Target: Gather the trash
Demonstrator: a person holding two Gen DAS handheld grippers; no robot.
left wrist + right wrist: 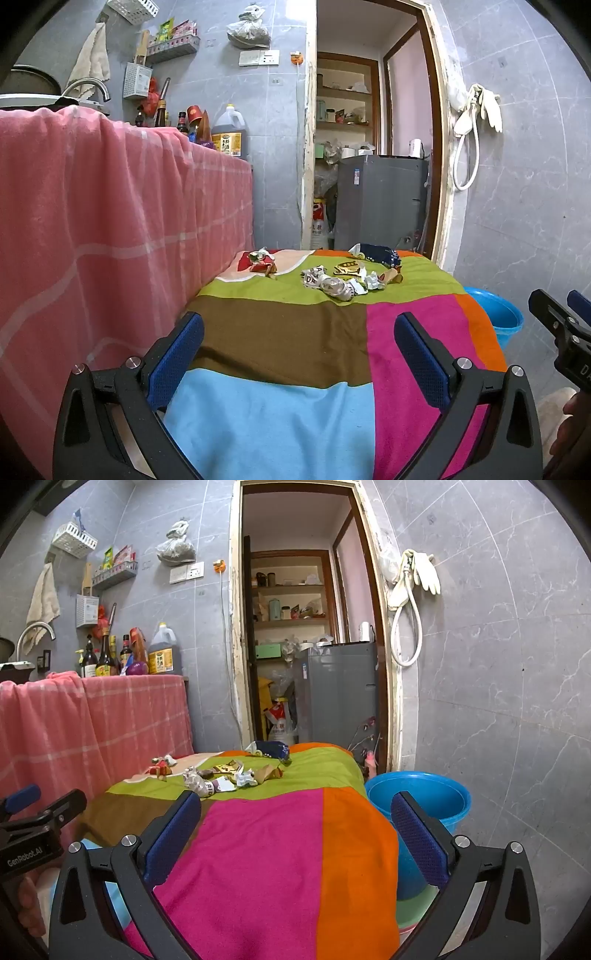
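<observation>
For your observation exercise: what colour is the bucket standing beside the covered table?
The bucket is bright blue, seen best in the right wrist view.

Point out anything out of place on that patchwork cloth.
Crumpled wrappers and paper scraps lie scattered over the far green patch of the colourful patchwork cloth, none in the blue plastic bucket beside it. Nothing looks spilled or broken.

Sitting at far end of the desk [280, 332]: crumpled white printed wrappers [332, 285], gold foil wrapper [347, 268] just behind, brown scrap [392, 275] to the right. Dark blue snack bag [382, 254] lying at the far edge. Red-and-white crumpled wrapper [260, 261] lying apart, left. Blue bucket [424, 805] standing on the floor beside the desk, right.
</observation>
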